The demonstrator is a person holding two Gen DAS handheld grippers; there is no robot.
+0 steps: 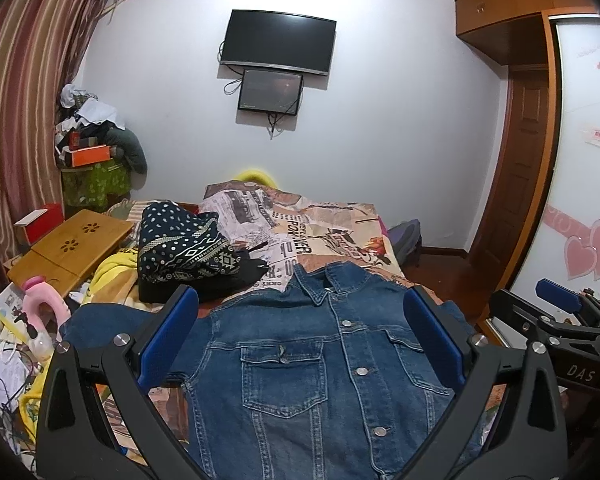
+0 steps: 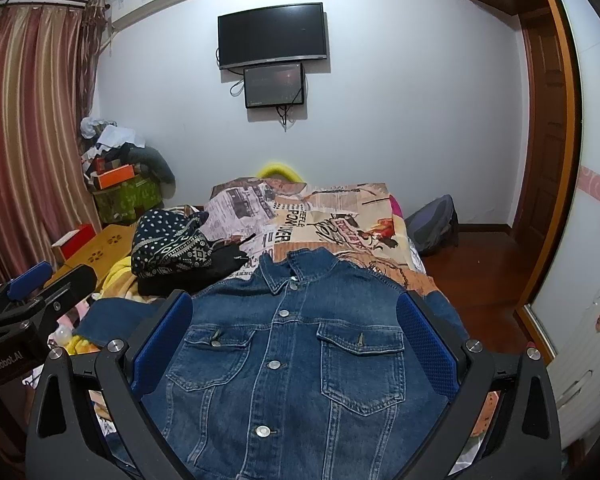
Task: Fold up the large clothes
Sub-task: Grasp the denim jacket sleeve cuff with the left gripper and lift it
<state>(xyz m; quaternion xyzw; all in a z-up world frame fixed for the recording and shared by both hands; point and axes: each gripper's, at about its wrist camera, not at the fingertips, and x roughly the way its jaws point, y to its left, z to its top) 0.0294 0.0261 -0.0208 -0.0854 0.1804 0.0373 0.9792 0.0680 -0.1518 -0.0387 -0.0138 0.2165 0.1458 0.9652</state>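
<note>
Left tool (image 1: 300, 340): blue-padded fingers spread wide, nothing between them; it hangs above the near part of the denim jacket (image 1: 300, 360).
Right tool (image 2: 296, 340): fingers likewise wide apart and empty, poised over the same jacket, just right of the left tool; each tool shows at the edge of the other's view.
Denim jacket: lies flat, front side up, on the near end of the bed (image 2: 340, 216), buttoned down the middle, collar pointing to the far wall, two flap chest pockets showing. One sleeve (image 2: 112, 316) stretches out to the left; the right sleeve runs toward the bed's right edge, partly hidden behind a tool finger.
Bed: covered by a newspaper-print quilt (image 1: 300, 232) bunched toward the far end.
Folded pile (image 1: 184, 248): dark patterned fabric on top of a black garment, just far-left of the jacket on the bed.
Left side: a low bamboo surface (image 1: 76, 248) with flower cut-outs and a red box (image 1: 40, 224), beside striped curtains (image 1: 16, 120).
Far wall: a dark television (image 2: 272, 34) with a smaller screen (image 2: 274, 86) under it.
Floor, far right: a grey backpack (image 2: 436, 224) by the bed.
</note>
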